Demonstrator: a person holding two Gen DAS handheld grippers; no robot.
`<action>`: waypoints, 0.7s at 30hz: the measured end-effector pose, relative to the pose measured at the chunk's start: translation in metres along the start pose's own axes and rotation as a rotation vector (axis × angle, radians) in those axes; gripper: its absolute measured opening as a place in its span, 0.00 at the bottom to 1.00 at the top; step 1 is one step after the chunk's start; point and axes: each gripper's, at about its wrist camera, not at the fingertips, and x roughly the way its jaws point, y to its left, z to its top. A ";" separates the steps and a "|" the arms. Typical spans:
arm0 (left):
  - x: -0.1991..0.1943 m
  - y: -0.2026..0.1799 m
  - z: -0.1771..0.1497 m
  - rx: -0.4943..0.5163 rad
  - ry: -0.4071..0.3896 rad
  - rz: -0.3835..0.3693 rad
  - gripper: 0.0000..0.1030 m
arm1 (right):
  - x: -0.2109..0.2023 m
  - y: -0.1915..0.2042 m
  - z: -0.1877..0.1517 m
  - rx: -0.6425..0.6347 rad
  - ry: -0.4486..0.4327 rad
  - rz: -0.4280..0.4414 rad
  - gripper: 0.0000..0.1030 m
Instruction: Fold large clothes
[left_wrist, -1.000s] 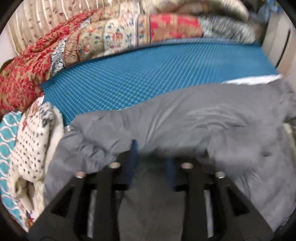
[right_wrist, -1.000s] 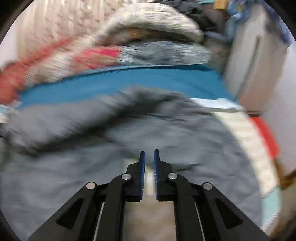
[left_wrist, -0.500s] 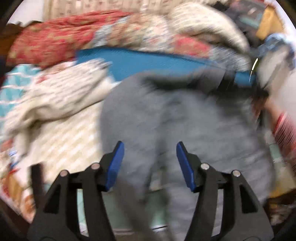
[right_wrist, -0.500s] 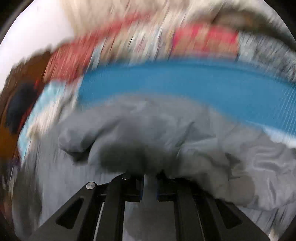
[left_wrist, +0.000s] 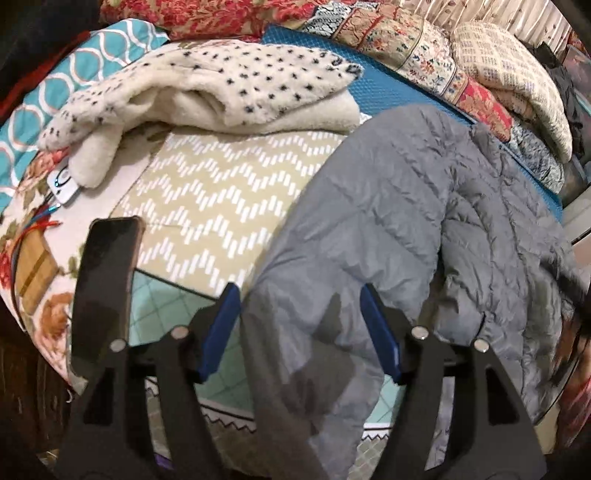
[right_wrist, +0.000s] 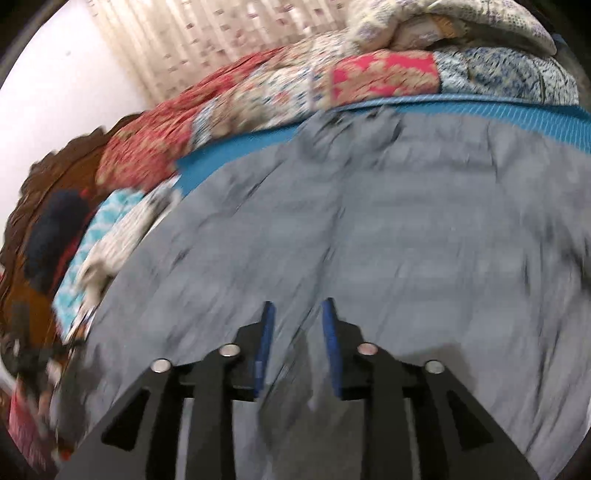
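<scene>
One bed (left_wrist: 207, 192) fills both views, heaped along its far side with patterned quilts (left_wrist: 402, 48) in red, cream and blue. A blue mat (right_wrist: 480, 110) runs across the mattress just in front of that heap.

The grey puffer jacket (left_wrist: 388, 206) is the largest loose thing. It lies spread over the bed, its far part on the blue mat and its near part reaching to the edge below both cameras. In the right wrist view it covers nearly the whole middle of the picture, though that view is blurred and its seams are hard to follow. In the left wrist view a quilted sleeve or side panel drapes toward the lens, with a smoother, darker patch of lining near the bottom.

Left of the jacket lies a beige cover with a white zigzag print (left_wrist: 221, 199), and on its far end a cream fleece with black spots (left_wrist: 221, 85), folded. A teal-and-white patterned cloth (left_wrist: 66, 88) sits beyond that. A dark phone (left_wrist: 107, 280) lies near the bed's left edge.

The left gripper (left_wrist: 299, 332) is spread and opening; jacket fabric lies between its blue pads (left_wrist: 218, 332), which stand clear of it. The right gripper (right_wrist: 297, 347) is parted and closing, hanging over the jacket with fabric behind the gap and nothing pinched.
</scene>
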 end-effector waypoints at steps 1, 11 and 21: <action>-0.005 0.009 -0.003 -0.012 -0.009 -0.009 0.63 | -0.002 0.017 -0.011 -0.028 0.009 0.019 0.81; -0.062 0.062 -0.028 -0.101 -0.122 -0.037 0.63 | 0.018 0.242 -0.089 -0.497 0.133 0.287 0.67; -0.110 0.152 -0.096 -0.172 -0.169 0.032 0.63 | 0.054 0.359 -0.172 -0.857 0.267 0.321 0.66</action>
